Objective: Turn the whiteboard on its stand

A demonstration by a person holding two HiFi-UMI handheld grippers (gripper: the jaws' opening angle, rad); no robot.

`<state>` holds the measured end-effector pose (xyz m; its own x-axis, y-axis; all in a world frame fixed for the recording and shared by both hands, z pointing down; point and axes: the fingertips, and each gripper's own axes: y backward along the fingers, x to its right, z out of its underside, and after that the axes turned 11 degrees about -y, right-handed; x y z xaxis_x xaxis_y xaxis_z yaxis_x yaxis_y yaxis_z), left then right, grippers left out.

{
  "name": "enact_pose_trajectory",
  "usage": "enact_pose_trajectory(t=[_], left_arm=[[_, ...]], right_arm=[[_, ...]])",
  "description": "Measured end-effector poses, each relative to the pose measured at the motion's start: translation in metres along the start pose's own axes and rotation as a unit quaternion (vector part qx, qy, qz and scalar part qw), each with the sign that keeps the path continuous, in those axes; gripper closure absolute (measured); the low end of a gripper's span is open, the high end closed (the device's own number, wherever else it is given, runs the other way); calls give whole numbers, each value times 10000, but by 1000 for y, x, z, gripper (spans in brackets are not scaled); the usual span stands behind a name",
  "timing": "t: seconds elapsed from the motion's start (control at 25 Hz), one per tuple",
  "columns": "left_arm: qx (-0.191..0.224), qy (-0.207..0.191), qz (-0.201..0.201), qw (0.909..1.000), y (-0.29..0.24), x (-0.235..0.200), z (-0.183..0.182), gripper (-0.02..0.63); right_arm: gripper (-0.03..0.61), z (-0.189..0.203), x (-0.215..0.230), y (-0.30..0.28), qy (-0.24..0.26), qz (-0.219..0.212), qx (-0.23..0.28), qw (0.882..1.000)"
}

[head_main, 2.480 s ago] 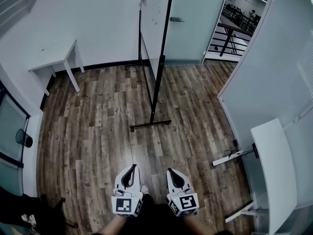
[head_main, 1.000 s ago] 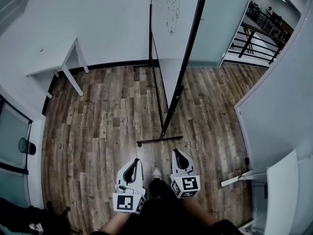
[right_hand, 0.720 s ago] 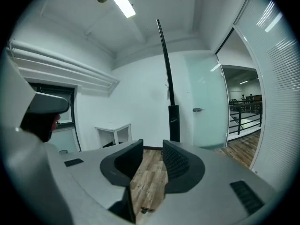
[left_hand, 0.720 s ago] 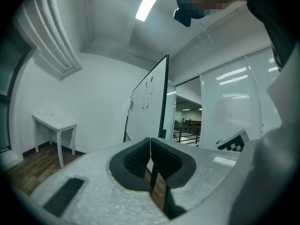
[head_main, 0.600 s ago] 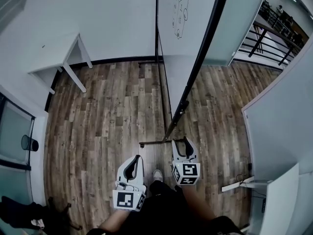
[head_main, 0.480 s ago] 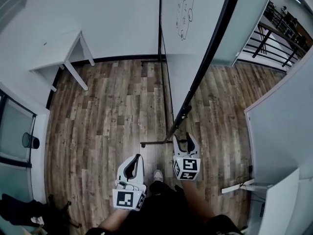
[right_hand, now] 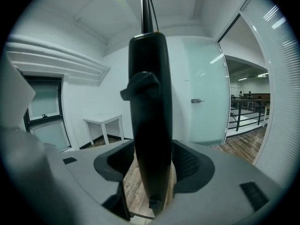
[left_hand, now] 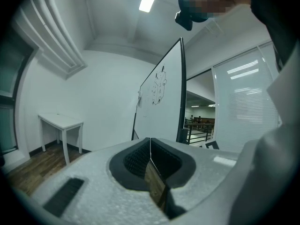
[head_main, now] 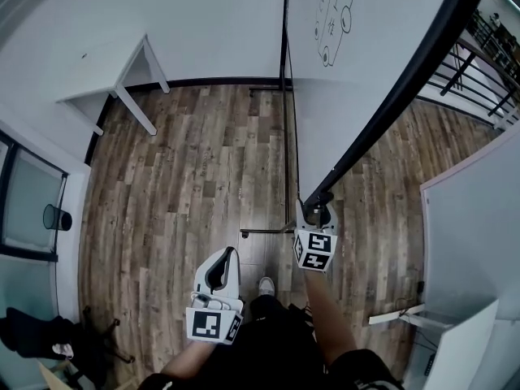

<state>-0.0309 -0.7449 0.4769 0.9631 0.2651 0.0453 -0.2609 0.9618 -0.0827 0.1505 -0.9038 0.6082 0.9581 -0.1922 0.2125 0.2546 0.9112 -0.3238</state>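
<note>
- At the middle of the room the whiteboard (head_main: 366, 71) stands upright on its stand, edge-on to the person, with a drawing on its white face.
- Its near black post (head_main: 390, 96) runs down to a knob (right_hand: 140, 86), and the foot bar (head_main: 266, 232) lies on the wood floor (head_main: 187, 161) below.
- The right gripper (head_main: 317, 215) is at the lower end of this post. Its jaws have just been opening and now stand wide, with the post between them. A strip of floor shows on each side of the post, so the pads do not press on it.
- The left gripper (head_main: 221, 266) is held back near the person's body, well apart from the stand. Its jaws are closed together and nothing is between them.
- A white table (head_main: 114, 75) stands at the wall to the left.
- A frosted door (right_hand: 204, 88) and a dark railing (head_main: 487, 63) are to the right of the board.
</note>
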Motion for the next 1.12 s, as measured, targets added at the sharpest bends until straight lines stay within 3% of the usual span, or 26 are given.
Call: enact_pose_trajectory(t=[0.24, 0.32, 0.56, 0.92, 1.12], left_arm=[[-53, -35, -146, 9999, 3, -11, 2, 595], [-38, -25, -202, 9998, 9, -13, 2, 595], [-122, 32, -260, 9996, 31, -18, 10, 595], [49, 7, -273, 9996, 68, -11, -6, 595], [105, 15, -299, 9995, 110, -4, -5, 595]], right_arm=[[364, -2, 1, -20, 55, 322, -98, 9994], [422, -1, 5, -20, 118, 492, -85, 9987], [422, 1, 1, -10, 174, 540, -140, 9983], [422, 17, -24, 38, 184, 375, -237, 9988], [422, 40, -69, 59, 197, 19, -322, 9993]])
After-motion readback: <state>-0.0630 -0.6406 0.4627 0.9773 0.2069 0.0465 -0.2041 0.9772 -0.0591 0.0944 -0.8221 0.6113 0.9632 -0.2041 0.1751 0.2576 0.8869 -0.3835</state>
